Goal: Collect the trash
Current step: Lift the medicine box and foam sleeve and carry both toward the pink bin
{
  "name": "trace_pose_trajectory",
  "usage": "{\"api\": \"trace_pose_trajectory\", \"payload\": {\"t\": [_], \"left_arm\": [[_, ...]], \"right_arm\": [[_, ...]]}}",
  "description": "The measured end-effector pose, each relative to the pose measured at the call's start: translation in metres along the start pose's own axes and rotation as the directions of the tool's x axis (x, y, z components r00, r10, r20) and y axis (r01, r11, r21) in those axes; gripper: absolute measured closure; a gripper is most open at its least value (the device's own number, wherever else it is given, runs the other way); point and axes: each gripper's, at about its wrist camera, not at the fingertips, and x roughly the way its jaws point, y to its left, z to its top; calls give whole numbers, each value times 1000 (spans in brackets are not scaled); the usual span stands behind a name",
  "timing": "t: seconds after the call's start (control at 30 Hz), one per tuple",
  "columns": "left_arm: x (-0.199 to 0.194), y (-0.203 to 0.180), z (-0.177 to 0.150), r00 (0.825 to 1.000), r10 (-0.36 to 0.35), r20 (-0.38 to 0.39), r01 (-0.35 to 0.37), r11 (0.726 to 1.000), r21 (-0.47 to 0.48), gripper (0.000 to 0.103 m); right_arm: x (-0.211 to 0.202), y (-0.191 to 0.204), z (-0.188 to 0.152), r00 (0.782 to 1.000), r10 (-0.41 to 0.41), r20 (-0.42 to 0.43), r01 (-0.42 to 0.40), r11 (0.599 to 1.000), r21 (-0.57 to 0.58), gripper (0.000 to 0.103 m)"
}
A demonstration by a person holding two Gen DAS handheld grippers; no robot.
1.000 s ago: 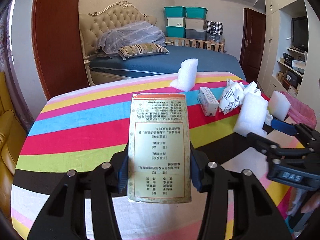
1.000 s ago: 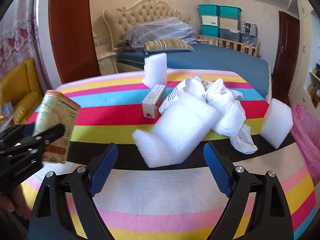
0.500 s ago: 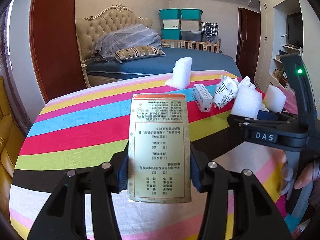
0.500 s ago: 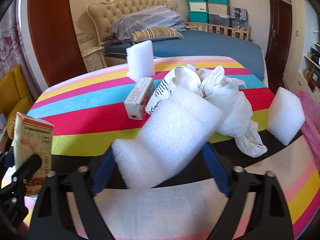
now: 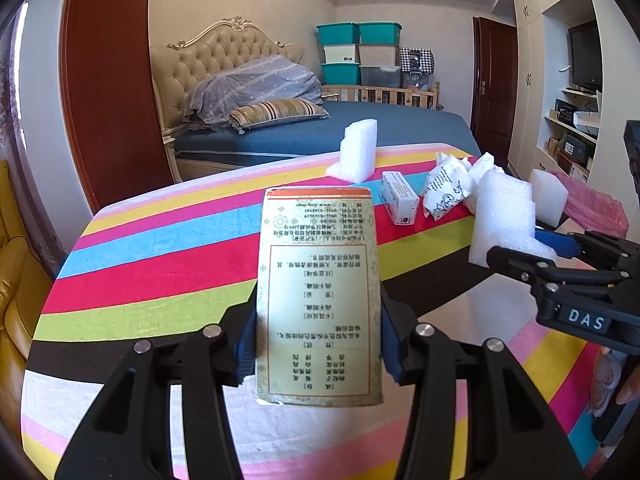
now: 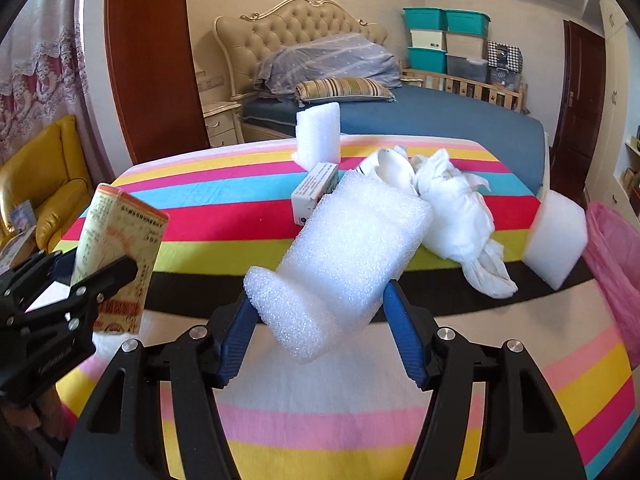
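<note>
My left gripper [image 5: 318,340] is shut on a tall beige carton [image 5: 318,292] with an orange rim, held above the striped tablecloth [image 5: 160,264]. The carton also shows at the left of the right wrist view [image 6: 120,256]. My right gripper [image 6: 320,328] is shut on a white foam piece [image 6: 340,256], lifted off the table; it shows in the left wrist view [image 5: 504,216] at the right. On the table lie a small white box [image 6: 316,192], crumpled white paper and bags [image 6: 452,212], an upright foam block [image 6: 320,136] and another foam block [image 6: 556,236].
A pink bag [image 6: 612,256] hangs at the table's right edge. A yellow armchair [image 6: 48,184] stands at the left. A bed [image 6: 420,120] lies behind the table, with stacked storage boxes [image 6: 444,44] and a dark door [image 6: 580,92] beyond.
My right gripper has closed on the white foam piece and lifted it off the table. My left gripper still holds the carton in much the same place.
</note>
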Motion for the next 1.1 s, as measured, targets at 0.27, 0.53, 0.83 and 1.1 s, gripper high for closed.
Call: {"api": "trace_pose_trajectory", "payload": {"t": [0.27,0.53,0.83,1.1], "left_arm": [[-4,-16,-2,1000,-28,1,28,999,30,55],[-8,-39,-2,998,-68,6,67,995,68,55],[-9,-73,0,991,-131,-13,131,983,131,55],[-4,-101,9,981,-190,-40,194,966,170,55]], "right_arm": [[-21,-15,-13,1000,-12,16,12,1000,6,43],[-40,-33,-23,999,-21,41,20,1000,21,43],[-60,-53,-30,996,-39,76,38,999,16,43],[-79,-80,-33,991,-72,114,70,997,27,43]]}}
